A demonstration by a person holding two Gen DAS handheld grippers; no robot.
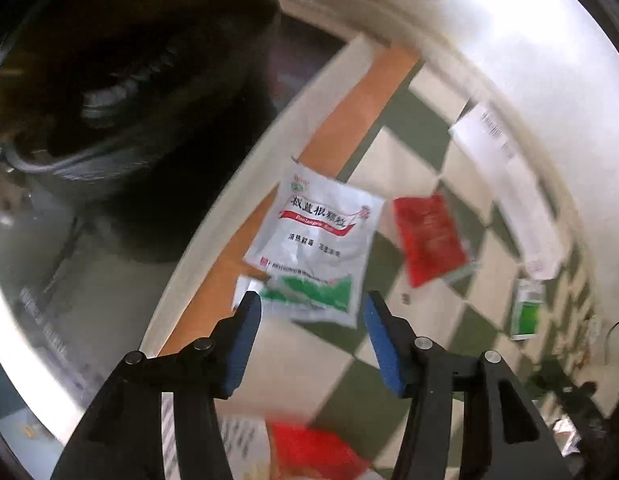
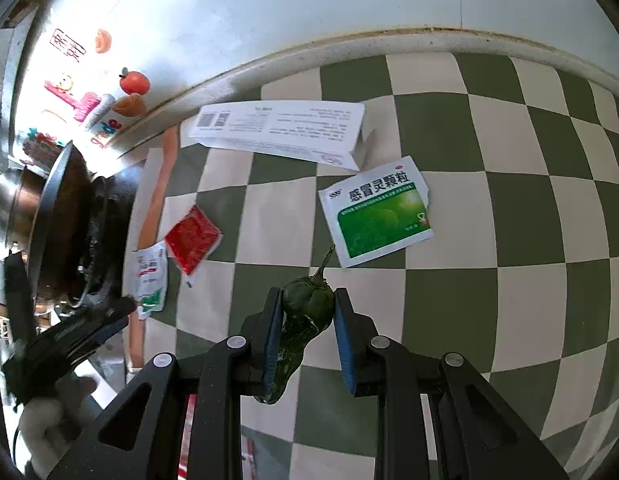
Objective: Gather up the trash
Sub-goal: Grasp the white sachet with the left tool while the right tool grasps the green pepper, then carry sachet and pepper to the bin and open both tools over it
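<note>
My right gripper (image 2: pixel 305 312) is shut on a wilted green pepper (image 2: pixel 305 312) and holds it above the green-and-cream checked tablecloth (image 2: pixel 509 200). My left gripper (image 1: pixel 311 312) is open, its tips just short of a white and green medicine sachet (image 1: pixel 317 236) at the table's edge; the sachet also shows in the right wrist view (image 2: pixel 151 276). A red sauce packet (image 1: pixel 429 236) lies beside it (image 2: pixel 192 238). A green sachet (image 2: pixel 377 212) and a long white box (image 2: pixel 281 130) lie farther on.
A dark trash bin (image 1: pixel 121 92) with a black liner stands off the table's edge, left of the sachet (image 2: pixel 65 232). A white wall with fridge-style magnets (image 2: pixel 133 82) bounds the table at the back. Another red packet (image 1: pixel 313 452) lies under my left gripper.
</note>
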